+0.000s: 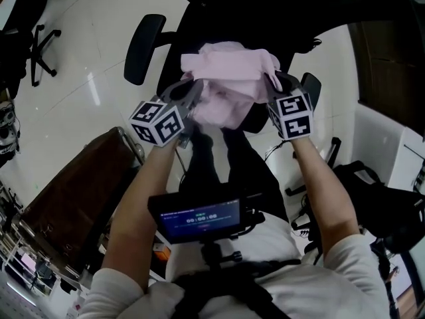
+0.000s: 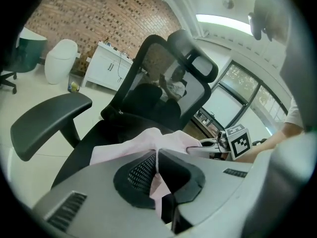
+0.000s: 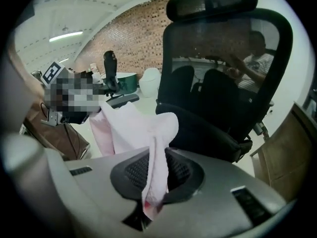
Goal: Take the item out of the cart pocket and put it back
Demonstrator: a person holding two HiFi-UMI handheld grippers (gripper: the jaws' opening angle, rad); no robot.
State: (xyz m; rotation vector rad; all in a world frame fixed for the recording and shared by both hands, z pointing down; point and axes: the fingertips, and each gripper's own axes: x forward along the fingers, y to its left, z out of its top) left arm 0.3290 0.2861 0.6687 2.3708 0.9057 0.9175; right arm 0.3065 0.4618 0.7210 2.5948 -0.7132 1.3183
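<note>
A pale pink cloth hangs stretched between my two grippers above the seat of a black office chair. My left gripper is shut on the cloth's left edge; the cloth runs out from between its pads. On the cloth's right edge my right gripper is shut too, and a fold of the cloth is pinched in its jaws and trails toward the camera. The right gripper shows beyond the cloth in the left gripper view. No cart pocket is visible.
The chair's mesh back and headrest stand behind the cloth, its armrest at the left. A brown case lies on the floor at the lower left. White cabinets line a brick wall.
</note>
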